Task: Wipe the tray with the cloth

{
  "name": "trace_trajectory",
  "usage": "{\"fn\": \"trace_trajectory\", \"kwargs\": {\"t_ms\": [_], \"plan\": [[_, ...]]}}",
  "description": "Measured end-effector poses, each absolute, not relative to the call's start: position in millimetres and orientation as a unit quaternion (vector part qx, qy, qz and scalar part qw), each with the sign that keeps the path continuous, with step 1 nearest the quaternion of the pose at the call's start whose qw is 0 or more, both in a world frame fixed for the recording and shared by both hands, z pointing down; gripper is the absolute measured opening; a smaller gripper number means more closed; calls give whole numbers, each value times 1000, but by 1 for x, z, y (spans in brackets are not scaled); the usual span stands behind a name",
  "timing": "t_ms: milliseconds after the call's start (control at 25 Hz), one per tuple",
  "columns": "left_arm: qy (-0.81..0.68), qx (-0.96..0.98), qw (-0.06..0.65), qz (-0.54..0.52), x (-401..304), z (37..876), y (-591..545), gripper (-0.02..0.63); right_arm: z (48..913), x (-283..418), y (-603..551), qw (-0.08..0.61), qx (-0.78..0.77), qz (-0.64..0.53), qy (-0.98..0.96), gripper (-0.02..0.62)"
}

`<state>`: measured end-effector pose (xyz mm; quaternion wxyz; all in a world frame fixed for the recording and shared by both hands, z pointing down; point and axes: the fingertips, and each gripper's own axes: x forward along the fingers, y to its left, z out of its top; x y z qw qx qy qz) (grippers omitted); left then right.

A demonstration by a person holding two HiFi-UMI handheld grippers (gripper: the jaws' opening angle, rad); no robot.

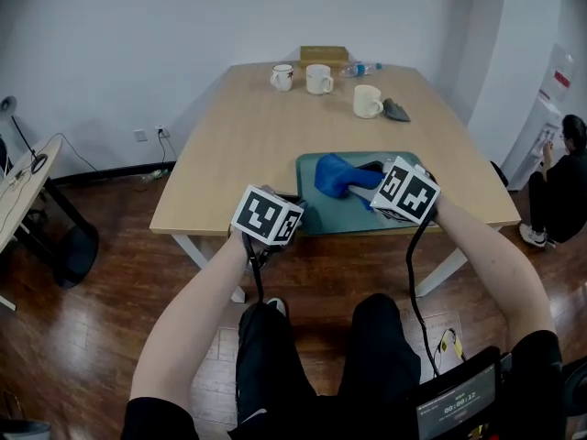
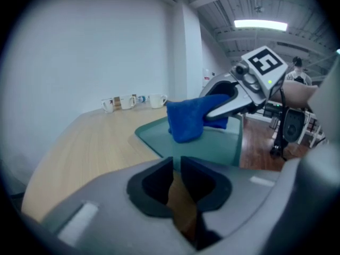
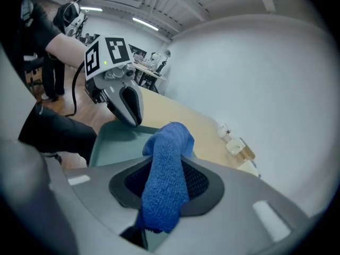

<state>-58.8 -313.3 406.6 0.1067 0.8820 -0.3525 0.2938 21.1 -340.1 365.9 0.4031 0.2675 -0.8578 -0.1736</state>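
A green tray (image 1: 316, 216) lies at the near edge of the wooden table (image 1: 238, 145). My right gripper (image 1: 365, 181) hangs over it, shut on a blue cloth (image 1: 334, 174) that bunches up between its jaws (image 3: 162, 169). The cloth's free end droops toward the tray floor (image 2: 218, 142) in the left gripper view. My left gripper (image 1: 295, 213) sits at the tray's near left corner with its jaws shut on the rim (image 2: 154, 145). The right gripper view shows the left gripper (image 3: 130, 108) above that corner of the tray (image 3: 106, 142).
Three white mugs (image 1: 282, 77) (image 1: 319, 79) (image 1: 368, 101) stand at the table's far end, with a wooden box (image 1: 323, 55), a water bottle (image 1: 362, 68) and a dark object (image 1: 396, 110). A person (image 1: 559, 186) crouches at the far right. A desk (image 1: 23, 186) stands left.
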Motion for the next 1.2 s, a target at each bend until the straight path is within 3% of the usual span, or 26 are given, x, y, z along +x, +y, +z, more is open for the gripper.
{"fn": "trace_trajectory", "kwargs": {"t_ms": [160, 520, 720, 1200], "plan": [[-345, 885, 112, 293, -58, 407, -312, 48, 366, 22, -375, 421, 252, -259, -832, 115], [-355, 880, 115, 294, -65, 397, -311, 48, 370, -18, -434, 395, 225, -223, -862, 115], [-352, 881, 120, 293, -65, 398, -313, 48, 389, -25, -453, 424, 237, -229, -844, 115], [-345, 884, 117, 294, -61, 407, -314, 48, 406, -25, -331, 423, 78, -162, -888, 114]]}}
